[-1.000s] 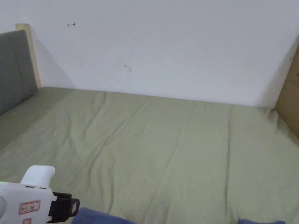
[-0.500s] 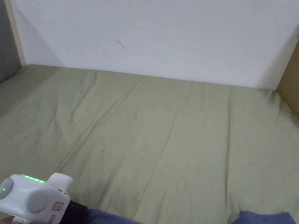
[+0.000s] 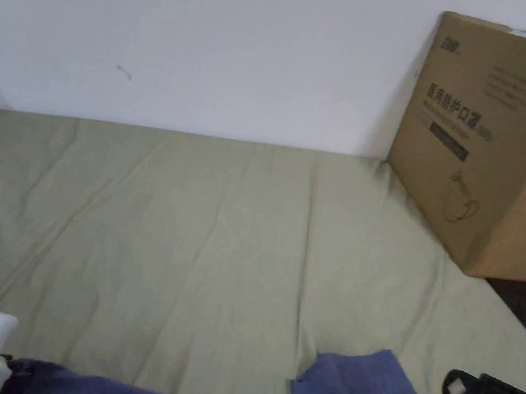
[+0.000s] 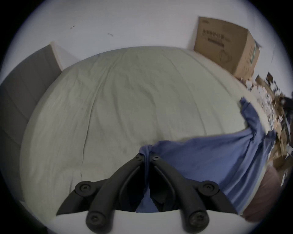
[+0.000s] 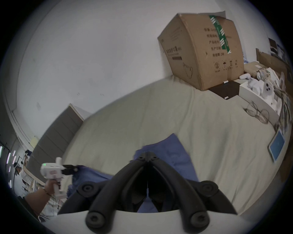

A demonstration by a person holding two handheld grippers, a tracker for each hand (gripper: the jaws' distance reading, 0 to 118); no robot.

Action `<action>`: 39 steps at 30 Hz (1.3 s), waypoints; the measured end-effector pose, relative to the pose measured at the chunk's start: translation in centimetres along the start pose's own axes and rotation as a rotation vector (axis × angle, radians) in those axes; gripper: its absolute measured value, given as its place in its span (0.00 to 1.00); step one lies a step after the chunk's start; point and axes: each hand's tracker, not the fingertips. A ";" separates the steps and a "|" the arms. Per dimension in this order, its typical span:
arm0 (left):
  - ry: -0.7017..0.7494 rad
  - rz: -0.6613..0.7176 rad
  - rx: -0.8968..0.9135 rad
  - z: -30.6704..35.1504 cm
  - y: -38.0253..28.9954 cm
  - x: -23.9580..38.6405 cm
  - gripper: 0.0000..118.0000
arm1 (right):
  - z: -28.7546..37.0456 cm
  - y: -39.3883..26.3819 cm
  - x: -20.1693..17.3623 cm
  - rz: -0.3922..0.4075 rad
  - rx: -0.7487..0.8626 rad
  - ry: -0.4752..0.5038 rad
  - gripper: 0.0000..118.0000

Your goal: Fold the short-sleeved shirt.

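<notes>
Head view: blue shirt [image 3: 353, 392] on bed [image 3: 204, 241], stretched left–right | left gripper [image 4: 147, 158], right gripper [image 5: 147, 156] both clamped on shirt edge | shirt spread matches earlier frame.

Blue shirt [image 4: 206, 159] — bunched, stretched sideways

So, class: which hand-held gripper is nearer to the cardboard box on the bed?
Right. The right hand-held gripper sits near the bed's right side, below the cardboard box. The left hand-held gripper is at the far left, clamped on the blue shirt.
</notes>
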 end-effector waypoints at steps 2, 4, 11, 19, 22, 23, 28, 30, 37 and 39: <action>-0.001 0.001 0.026 1.0 0.0 -0.1 0.03 | -4.2 2.3 2.0 0.027 -0.163 -0.011 0.00; -0.003 0.003 0.051 2.1 -0.2 -0.1 0.03 | -8.5 3.1 3.0 0.091 -0.288 -0.136 0.60; -0.042 0.084 0.085 4.3 -0.5 -0.6 0.03 | -17.4 1.2 6.8 0.272 -0.468 -0.463 0.98; -0.041 0.090 0.036 3.3 -0.7 -0.2 0.03 | -18.5 -0.6 4.3 0.298 -0.626 -0.364 0.80; -0.040 0.112 0.027 3.0 -0.8 0.0 0.03 | -17.5 -0.3 3.2 0.332 -0.607 -0.329 0.52; -0.041 0.121 0.027 3.1 -0.8 0.1 0.03 | -17.1 -0.3 3.1 0.333 -0.593 -0.304 0.35; -0.043 0.144 0.037 5.0 -0.6 -0.1 0.03 | -13.7 0.2 3.1 0.236 -0.442 -0.214 0.00; -0.043 0.144 0.072 6.6 -0.3 -0.1 0.03 | -11.3 1.2 3.4 0.134 -0.376 -0.139 0.00; -0.030 0.120 0.266 15.4 2.6 -0.1 0.03 | -0.8 6.1 0.9 0.175 -0.157 -0.109 0.00; -0.025 0.105 0.324 18.2 3.6 0.3 0.03 | 2.2 7.6 -0.2 0.191 -0.096 -0.113 0.00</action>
